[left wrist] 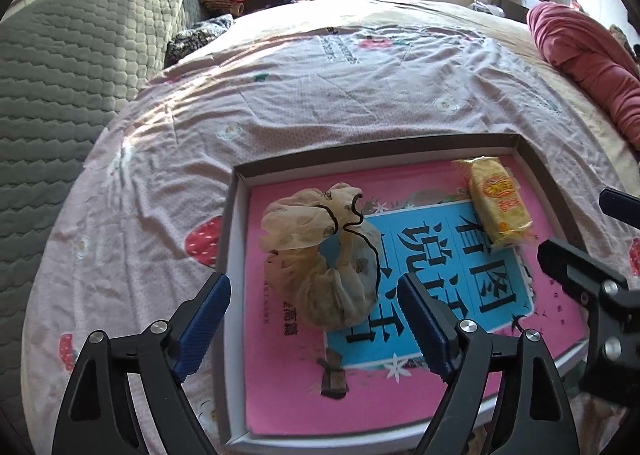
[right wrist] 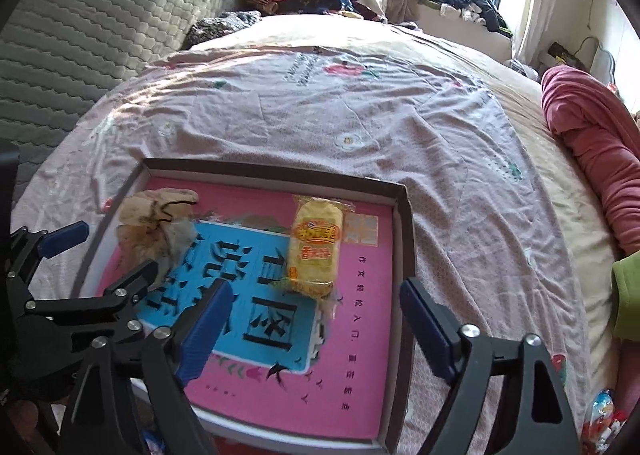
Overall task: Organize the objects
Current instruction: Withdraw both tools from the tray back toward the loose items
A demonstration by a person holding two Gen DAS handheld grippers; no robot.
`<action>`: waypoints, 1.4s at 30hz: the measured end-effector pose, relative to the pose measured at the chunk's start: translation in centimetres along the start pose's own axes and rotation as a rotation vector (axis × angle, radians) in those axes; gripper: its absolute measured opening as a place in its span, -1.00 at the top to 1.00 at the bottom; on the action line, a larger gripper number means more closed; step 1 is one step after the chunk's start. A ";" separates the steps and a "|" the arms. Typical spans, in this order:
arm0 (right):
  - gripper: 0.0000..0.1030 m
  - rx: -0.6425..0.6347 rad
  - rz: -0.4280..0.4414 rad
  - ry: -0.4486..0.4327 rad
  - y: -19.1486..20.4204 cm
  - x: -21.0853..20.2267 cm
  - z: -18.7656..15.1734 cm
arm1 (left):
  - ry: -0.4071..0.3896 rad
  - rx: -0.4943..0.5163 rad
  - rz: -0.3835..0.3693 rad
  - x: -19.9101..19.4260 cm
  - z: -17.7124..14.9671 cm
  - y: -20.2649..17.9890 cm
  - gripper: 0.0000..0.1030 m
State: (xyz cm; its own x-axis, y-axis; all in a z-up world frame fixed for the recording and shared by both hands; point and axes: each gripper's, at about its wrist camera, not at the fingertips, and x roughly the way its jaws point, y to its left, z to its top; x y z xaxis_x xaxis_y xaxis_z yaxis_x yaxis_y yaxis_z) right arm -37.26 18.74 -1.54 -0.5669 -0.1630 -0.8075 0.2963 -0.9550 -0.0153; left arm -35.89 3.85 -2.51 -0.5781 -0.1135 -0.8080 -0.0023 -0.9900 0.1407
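Yellow snack packet lengthwise front-to-back in box, beside scrunchie

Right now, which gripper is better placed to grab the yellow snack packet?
Right. The right gripper is open directly below the yellow snack packet, while the left gripper faces the cloth drawstring pouch.

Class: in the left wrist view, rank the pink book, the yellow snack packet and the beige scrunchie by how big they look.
1. pink book, clearly largest.
2. beige scrunchie.
3. yellow snack packet.
The scrunchie lies nearer the camera, so its lead over the packet is unsure.
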 end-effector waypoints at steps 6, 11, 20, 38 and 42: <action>-0.81 -0.022 0.016 -0.053 0.8 -4.6 0.2 | -0.049 -0.027 0.014 -3.9 0.1 0.5 -0.98; -0.90 -0.038 0.021 -0.110 1.4 -8.8 0.3 | -0.093 -0.030 0.011 -7.7 0.1 0.6 -0.99; -0.95 -0.052 0.025 -0.169 2.0 -14.7 -0.2 | -0.127 -0.035 0.021 -12.8 -0.6 1.0 -0.99; -0.99 -0.083 0.012 -0.277 3.0 -24.8 -3.3 | -0.219 -0.074 -0.006 -21.4 -4.4 2.4 -0.99; -0.99 -0.097 0.007 -0.301 3.3 -26.8 -5.1 | -0.240 -0.065 -0.003 -23.2 -6.3 2.7 -0.99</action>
State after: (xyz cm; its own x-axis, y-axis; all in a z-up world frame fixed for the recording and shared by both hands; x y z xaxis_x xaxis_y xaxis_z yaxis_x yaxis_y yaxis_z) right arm -17.13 21.27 17.03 -0.7625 -0.2496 -0.5969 0.3647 -0.9279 -0.0778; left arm -17.40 3.33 12.99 -0.7555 -0.0953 -0.6481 0.0436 -0.9945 0.0954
